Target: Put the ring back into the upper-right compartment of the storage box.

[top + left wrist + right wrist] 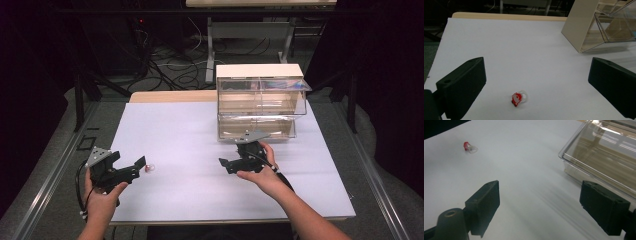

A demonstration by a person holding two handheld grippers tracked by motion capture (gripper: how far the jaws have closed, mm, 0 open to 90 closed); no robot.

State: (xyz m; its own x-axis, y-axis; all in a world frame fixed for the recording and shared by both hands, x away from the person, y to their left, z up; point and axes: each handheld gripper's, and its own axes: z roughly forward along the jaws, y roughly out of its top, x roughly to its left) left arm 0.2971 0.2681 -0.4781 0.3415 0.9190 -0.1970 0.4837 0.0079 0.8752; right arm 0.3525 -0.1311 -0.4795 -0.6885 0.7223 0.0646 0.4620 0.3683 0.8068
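- On the white table top (200, 150), toward eight o'clock in the high view, we found the small red toy (149, 168) with its clear ring lying loose, just off the tips of the left gripper (141, 165).
- We held the left gripper (534, 82) with its jaws spread wide and empty. The red toy (518, 98) sat between them but untouched, probably lined up for a pinch.
- We kept the right gripper (223, 163) near the centre, just in front of the clear drawer box (260, 100) at one o'clock. Its jaws also stood wide and held nothing.
- From the right gripper (539, 202) view, the red toy (469, 146) lay well apart at eleven o'clock, and the box (604, 157) stood close at two o'clock, perhaps so that hand could tend it.
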